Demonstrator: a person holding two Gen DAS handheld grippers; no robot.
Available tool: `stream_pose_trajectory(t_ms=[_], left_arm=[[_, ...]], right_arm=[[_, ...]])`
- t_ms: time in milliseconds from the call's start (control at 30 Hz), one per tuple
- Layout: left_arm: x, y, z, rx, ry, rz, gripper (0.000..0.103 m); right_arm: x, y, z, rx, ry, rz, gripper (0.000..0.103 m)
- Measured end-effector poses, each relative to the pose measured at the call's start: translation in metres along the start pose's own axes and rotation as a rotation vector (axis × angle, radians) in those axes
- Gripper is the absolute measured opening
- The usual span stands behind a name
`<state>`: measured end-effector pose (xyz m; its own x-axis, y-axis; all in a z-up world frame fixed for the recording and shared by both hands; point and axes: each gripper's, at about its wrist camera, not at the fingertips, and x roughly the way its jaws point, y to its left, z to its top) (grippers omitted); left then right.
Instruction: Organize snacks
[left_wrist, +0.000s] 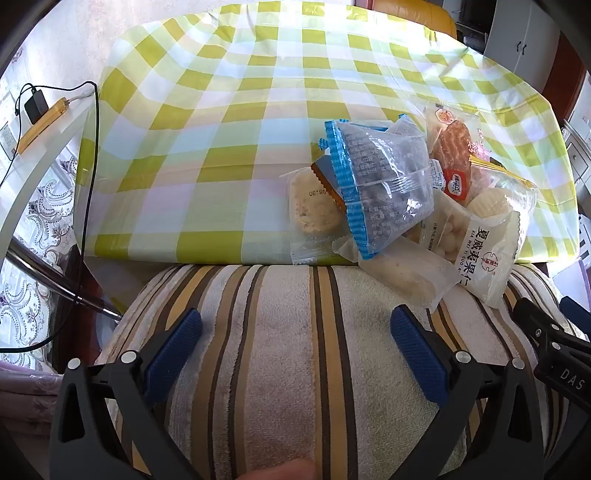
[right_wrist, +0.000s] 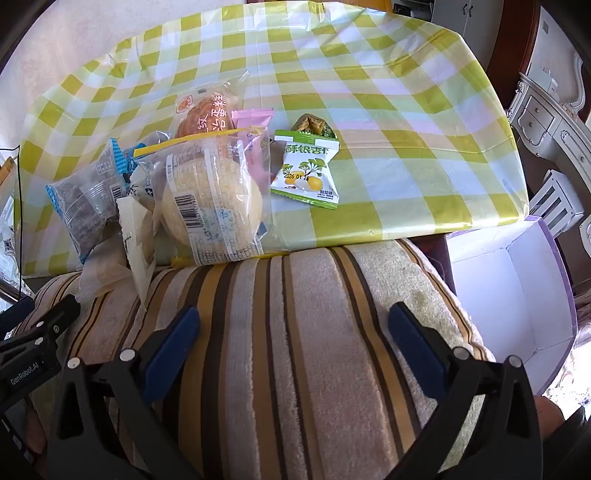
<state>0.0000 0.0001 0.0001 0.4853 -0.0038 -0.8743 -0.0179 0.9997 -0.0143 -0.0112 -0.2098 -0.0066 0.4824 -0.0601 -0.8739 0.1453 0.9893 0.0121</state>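
Both the left gripper (left_wrist: 295, 332) and right gripper (right_wrist: 293, 330) hover wide and empty over the near striped towel (right_wrist: 314, 332), ready for the heaped plastic snack packets (right_wrist: 207, 199), the open white box (right_wrist: 517, 295) waiting right.

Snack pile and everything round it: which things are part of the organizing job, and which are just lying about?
Job:
- blue-edged packet
- green-and-white packet
- round cake in clear bag
- white nut packet
- pink packet
- open white box, probably where the snacks go

Lying about:
- checked tablecloth
- striped towel
- power adapter and cable
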Motion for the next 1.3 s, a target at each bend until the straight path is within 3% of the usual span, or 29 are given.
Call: stream_pose_trajectory(t_ms=[1300], left_arm=[[0.0027, -0.0002, 0.0016, 0.005, 0.006, 0.015, 0.099]], right_arm=[[0.0001, 0.0003, -0.0034, 0.006, -0.029, 0.000, 0.102]])
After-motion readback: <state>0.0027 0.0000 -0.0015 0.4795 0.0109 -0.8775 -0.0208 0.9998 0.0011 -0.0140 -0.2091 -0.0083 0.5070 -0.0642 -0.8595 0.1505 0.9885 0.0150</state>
